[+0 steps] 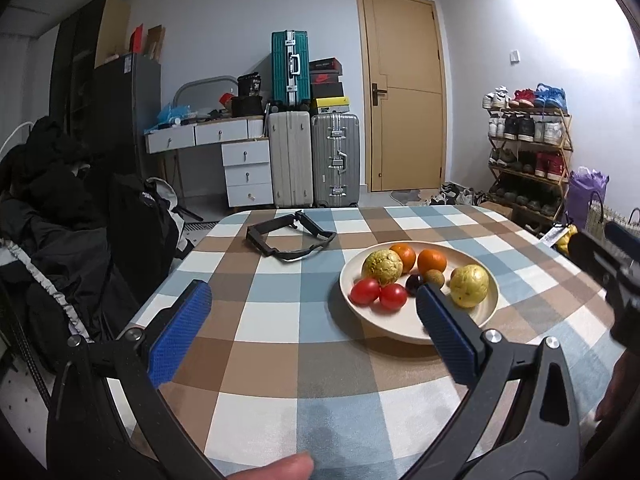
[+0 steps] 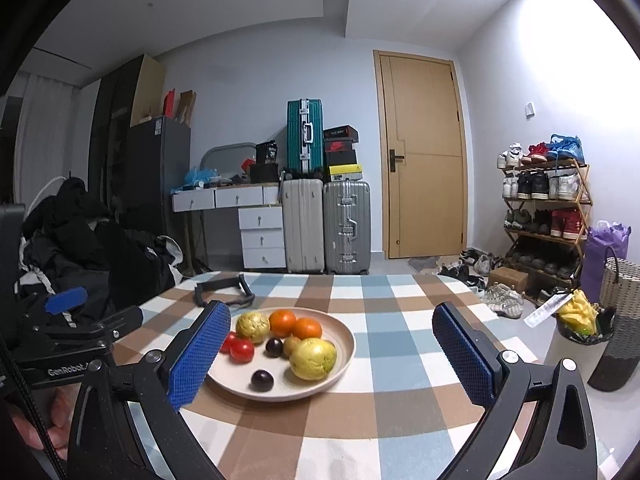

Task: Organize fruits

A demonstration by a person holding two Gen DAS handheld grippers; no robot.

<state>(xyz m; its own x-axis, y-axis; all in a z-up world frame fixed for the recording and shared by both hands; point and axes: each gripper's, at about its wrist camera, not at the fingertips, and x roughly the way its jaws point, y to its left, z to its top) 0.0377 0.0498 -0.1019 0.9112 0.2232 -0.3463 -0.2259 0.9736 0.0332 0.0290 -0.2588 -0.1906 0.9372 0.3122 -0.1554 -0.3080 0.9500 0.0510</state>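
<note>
Fruits sit together on a cream plate (image 2: 344,354) that rests on the checked desk (image 2: 400,320), at the center of the right wrist view and center right of the left wrist view. Two knobbly yellow-green fruits are the largest: one (image 2: 313,358) at the plate's near right side, the other (image 2: 252,326) toward its far left. Behind them lie two oranges, (image 2: 282,322) and (image 2: 307,328), touching each other. Two glossy red tomatoes, (image 2: 242,350) and (image 1: 365,291), sit side by side at the plate's left edge. A small brown kiwi (image 2: 292,345) is wedged between the oranges and the near yellow fruit, with a dark plum (image 2: 274,347) just left of it. A second dark plum (image 2: 262,380) lies alone near the front rim in the right wrist view.

The left tongs (image 1: 314,322) are spread wide apart, holding nothing; their right blue pad (image 1: 444,332) covers part of the plate's near side in the left wrist view. The right tongs (image 2: 330,354) are likewise wide apart and hold nothing, their left pad (image 2: 198,354) overlapping the plate's left edge in the picture.

A black strap-like frame (image 1: 290,236) lies on the desk beyond the plate, toward the upper left of the cloth.
</note>
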